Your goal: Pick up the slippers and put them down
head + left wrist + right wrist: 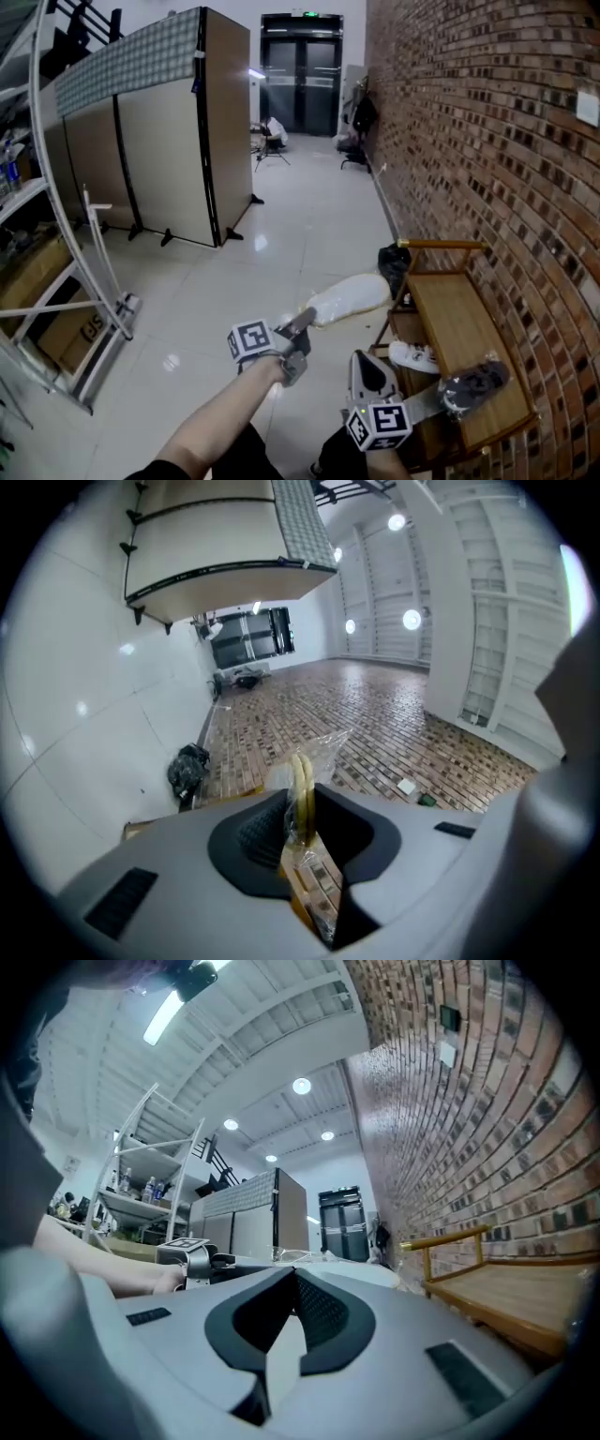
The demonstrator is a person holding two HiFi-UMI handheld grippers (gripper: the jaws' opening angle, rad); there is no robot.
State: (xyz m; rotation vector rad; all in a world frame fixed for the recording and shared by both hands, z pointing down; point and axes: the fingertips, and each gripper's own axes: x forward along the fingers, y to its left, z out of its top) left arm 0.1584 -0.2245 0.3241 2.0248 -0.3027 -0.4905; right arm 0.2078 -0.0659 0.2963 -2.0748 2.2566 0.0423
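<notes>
Slippers [349, 297], a pale pair sealed in clear plastic, are held out above the floor [272, 253] just off the bench's [461, 319] far left corner, near a black bag [394, 261]. The left claw [303, 325] grips the pack by its near end. Its own view shows the jaws pinched on two thin yellowish edges with crinkled wrap around them, and the rest of the pack reaches ahead past the tips. The right claw [292, 1277] is closed with nothing between its jaws. It sits beside the bench's near left corner, apart from the pack. A dark grey shoe [476, 380] lies on the bench's near end. A white shoe [412, 356] sits lower, by the left edge. The bench stands along a brick wall [487, 141].
</notes>
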